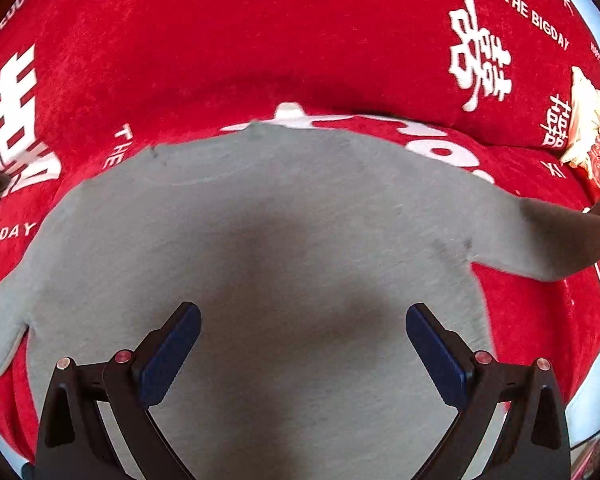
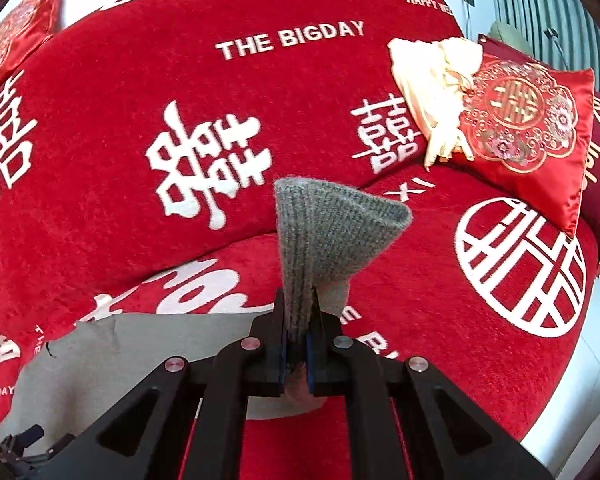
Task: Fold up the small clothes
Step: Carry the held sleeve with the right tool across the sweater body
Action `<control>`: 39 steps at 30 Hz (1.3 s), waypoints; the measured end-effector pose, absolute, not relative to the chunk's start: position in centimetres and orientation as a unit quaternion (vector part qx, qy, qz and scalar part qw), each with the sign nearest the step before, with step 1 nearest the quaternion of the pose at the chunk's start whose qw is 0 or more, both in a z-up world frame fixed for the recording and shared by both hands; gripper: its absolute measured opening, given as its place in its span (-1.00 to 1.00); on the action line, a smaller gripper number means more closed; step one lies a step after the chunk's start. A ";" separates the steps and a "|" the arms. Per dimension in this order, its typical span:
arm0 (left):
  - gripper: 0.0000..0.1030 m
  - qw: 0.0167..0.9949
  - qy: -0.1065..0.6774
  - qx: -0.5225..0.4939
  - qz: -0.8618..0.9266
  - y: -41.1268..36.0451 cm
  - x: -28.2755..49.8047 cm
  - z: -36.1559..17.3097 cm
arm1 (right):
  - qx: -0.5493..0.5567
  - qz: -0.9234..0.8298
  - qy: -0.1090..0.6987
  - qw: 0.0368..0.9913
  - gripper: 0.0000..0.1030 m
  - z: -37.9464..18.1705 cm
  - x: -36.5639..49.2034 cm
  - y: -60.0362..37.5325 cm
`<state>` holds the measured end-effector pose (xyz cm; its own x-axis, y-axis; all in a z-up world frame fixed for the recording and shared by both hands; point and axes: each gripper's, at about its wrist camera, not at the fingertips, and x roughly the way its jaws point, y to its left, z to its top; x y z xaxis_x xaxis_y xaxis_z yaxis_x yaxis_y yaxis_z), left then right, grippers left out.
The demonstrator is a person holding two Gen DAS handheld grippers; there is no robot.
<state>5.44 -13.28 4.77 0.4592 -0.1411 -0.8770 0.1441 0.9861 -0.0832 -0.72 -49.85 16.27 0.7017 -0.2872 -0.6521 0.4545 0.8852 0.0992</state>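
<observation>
Now the right gripper [image 2: 298,344] jaws clamp the grey sweater's [image 1: 280,208] cuff [image 2: 332,224]; left gripper [image 1: 303,334] jaws gape above it

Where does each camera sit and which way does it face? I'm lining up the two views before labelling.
Left wrist: on the left gripper, looking down on the grey sweater spread on the red cover; its open fingers show.
Right wrist: on the right gripper, looking across the sofa toward the red cushion; its fingers, shut on the sweater's ribbed cuff, show.
Shared: sweater, red cover, cream cloth.
</observation>
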 end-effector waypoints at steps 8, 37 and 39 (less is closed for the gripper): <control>1.00 0.852 0.518 -0.015 -0.075 -9.6 5.0 4.5 | 0.106 -0.189 0.331 0.918 -0.86 16.6 0.7 -45.4; 1.00 0.847 0.526 -0.065 -0.037 1.5 2.8 1.0 | 0.053 -0.115 0.354 0.926 -0.86 15.0 6.1 -28.3; 1.00 0.847 0.526 -0.066 -0.034 2.1 2.6 0.8 | 0.045 -0.105 0.359 0.926 -0.86 14.6 6.5 -26.7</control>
